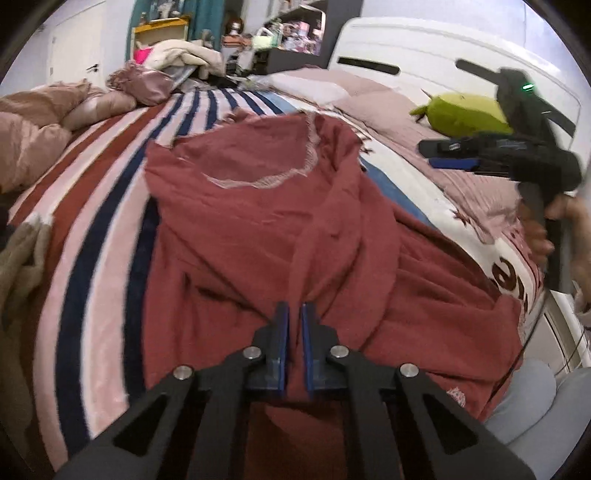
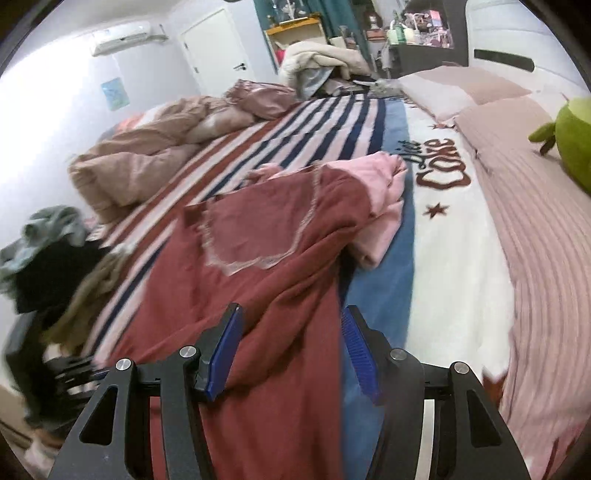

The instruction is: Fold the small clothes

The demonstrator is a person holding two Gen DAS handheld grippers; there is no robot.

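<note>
Left hand-held gripper [image 1: 294,314] pinched, right [image 2: 291,321] agape

A bedroom with white walls, daylight glaring on the left wall – a white air conditioner [image 2: 122,37] is mounted high there, with a white door [image 2: 214,51] to its right and a small blue picture [image 2: 115,94] below. A wide bed fills the middle, under a striped blanket [image 2: 295,129] of red, pink and navy. Pink pillows [image 2: 461,88] lie against a white headboard [image 1: 424,48]; a crumpled beige duvet [image 2: 140,158] is bunched on the far side. Behind it – teal curtains [image 1: 203,18] and dark, cluttered shelves [image 1: 295,33]
</note>
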